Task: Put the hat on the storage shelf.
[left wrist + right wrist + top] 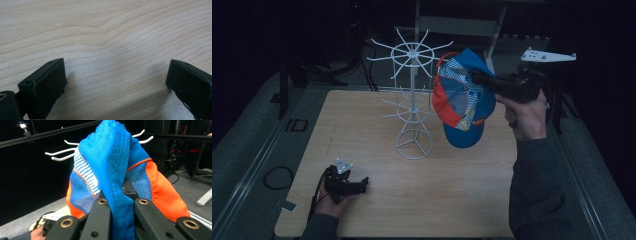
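A blue and orange cap [462, 100] with mesh panels hangs in the air right of a white wire rack [413, 100] that stands on the wooden table [462, 190]. My right gripper [477, 77] is shut on the cap's blue fabric [117, 182], high over the table's right side. The rack's white hooks [62, 152] poke out behind the cap in the right gripper view. My left gripper [362, 184] rests low at the table's front left, open, with bare wood [115, 75] between its jaws.
The rack has two tiers of spoked hooks and a round base [414, 145] near the table's middle. Dark floor, cables [277, 177] and a metal frame [462, 22] surround the table.
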A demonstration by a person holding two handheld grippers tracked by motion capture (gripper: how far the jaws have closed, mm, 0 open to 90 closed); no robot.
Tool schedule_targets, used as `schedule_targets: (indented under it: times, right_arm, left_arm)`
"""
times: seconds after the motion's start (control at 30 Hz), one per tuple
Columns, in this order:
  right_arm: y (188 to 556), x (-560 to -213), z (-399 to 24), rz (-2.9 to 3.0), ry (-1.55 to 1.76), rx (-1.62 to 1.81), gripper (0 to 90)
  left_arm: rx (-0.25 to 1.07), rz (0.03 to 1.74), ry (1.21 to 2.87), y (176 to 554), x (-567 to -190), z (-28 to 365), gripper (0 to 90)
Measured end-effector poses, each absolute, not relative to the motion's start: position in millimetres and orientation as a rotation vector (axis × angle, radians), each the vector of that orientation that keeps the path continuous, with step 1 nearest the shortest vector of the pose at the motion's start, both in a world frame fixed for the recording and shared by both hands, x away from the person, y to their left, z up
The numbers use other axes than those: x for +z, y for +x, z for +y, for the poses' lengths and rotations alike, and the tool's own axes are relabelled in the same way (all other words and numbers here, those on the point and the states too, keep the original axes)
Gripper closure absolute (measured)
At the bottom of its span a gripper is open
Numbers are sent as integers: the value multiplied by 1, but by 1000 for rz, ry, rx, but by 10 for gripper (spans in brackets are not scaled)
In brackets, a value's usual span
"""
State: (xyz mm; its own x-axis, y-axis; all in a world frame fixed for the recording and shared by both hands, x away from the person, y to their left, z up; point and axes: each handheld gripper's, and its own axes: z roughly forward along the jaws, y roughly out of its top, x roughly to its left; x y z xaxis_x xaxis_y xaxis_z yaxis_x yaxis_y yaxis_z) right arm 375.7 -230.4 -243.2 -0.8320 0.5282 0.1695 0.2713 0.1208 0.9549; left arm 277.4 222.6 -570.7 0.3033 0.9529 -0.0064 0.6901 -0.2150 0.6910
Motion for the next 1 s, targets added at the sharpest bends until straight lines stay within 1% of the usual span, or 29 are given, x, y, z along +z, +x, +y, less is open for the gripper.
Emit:
schedule_targets:
  times: [0.33,0.53,0.83,1.0]
  right_arm:
    - [386,-254,-224,2233,828,1756,877]
    - [394,-269,-220,2288,876,1698,859]
    - [392,-275,-219,2285,873,1621,669]
    - [391,-277,-220,2285,857,1578,536]
  left_arm:
    - [576,1457,1983,277,-571,222,31]
    - [575,1456,1984,277,-571,223,31]
    - [573,1456,1985,277,-571,223,31]
    - [572,1457,1984,277,-571,223,31]
